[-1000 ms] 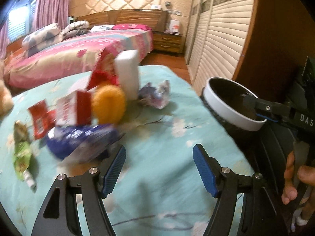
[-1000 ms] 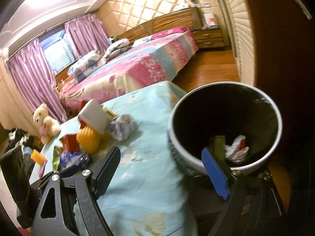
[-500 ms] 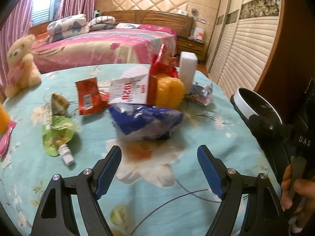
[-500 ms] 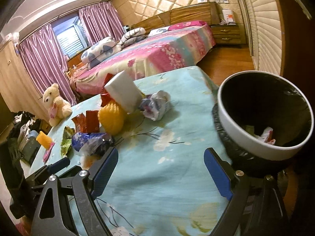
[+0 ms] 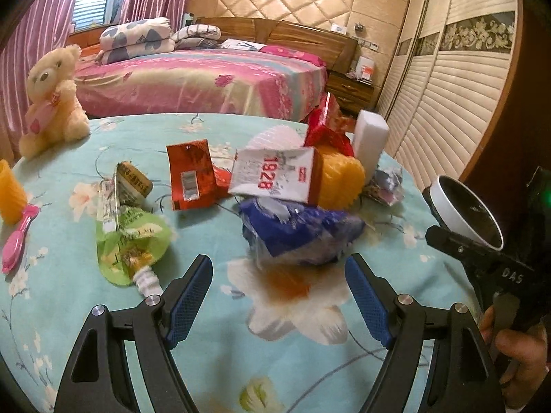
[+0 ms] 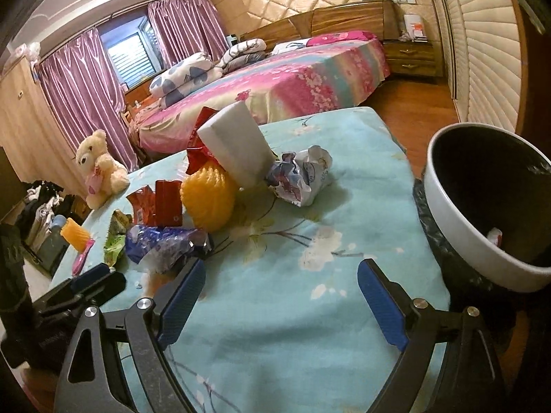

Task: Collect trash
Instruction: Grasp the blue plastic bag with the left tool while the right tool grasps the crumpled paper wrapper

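Barely any of the job was done at this point, as far as I could judge. The white round bin with the black liner (image 6: 482, 241) sat just off the table's right edge and only had a scrap or two showing at the bottom. Nearly everything else was on the light blue floral tablecloth (image 6: 292, 327): a crinkly blue and clear plastic bag (image 5: 299, 234), a white carton printed 1928 (image 5: 272, 175), a red foil wrapper (image 5: 189, 175), a green squeeze pouch with a ribbed white spout (image 5: 131, 251), an orange foam net sleeve (image 6: 206, 199) and a crumpled white printed wrapper (image 6: 303, 175).

The left gripper (image 5: 279, 303) had its jaws wide apart and held nothing, lined up just short of the blue bag. The right gripper (image 6: 280, 306) was also wide and empty, over bare cloth.
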Available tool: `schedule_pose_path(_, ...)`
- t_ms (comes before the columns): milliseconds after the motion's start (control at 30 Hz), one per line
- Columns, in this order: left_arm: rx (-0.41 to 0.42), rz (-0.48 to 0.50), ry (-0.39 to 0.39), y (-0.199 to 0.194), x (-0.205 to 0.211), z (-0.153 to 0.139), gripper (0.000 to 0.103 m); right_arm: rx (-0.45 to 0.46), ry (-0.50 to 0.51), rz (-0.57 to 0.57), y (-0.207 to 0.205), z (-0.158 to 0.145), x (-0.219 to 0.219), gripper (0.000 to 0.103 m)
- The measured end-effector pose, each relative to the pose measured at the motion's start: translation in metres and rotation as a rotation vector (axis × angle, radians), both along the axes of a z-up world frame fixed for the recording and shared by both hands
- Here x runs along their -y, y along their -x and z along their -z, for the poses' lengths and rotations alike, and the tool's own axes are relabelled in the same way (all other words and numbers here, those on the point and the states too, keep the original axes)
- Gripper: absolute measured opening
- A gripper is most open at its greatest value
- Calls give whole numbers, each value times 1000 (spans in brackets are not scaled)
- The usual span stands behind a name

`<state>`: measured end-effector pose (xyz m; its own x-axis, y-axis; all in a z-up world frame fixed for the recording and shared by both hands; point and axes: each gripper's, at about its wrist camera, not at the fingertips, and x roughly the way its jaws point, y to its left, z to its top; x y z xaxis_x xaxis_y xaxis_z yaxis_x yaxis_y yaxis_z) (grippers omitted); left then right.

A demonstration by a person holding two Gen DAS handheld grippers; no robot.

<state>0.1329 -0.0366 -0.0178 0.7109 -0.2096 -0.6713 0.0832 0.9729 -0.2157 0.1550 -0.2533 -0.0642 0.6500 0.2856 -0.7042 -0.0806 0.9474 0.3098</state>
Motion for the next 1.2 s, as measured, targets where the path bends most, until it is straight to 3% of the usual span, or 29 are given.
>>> schedule_pose_path(433,-41,41,57,-54,-5,16,77,-69,9,27,-64,23,6,90)
schedule_pose_path(533,-48,71,73,-61,-3,20,61,-78,-7,30,-73,26,7,85)
schedule_pose_path(633,-34,101,76,-61,-1,20,52,-82,-21,33,-79,28,7,69)
schedule_pose_path(700,-27,115,80,-58,1,19,45,-89,-33,32,-82,31,7,37)
schedule_pose_path(733,-26,127,89,-57,1,20,41,-97,-40,27,-83,32,7,29)
schedule_pose_path(767,-24,133,94,-54,0,20,38,-98,-36,26,-83,32,7,12)
schedule_pose_path(900,-22,154,107,-40,-1,21,31,-70,-39,28,-66,25,9,7)
schedule_pose_path(1200,3,227,147,-22,7,10,29,-16,-32,67,-23,0,28,7)
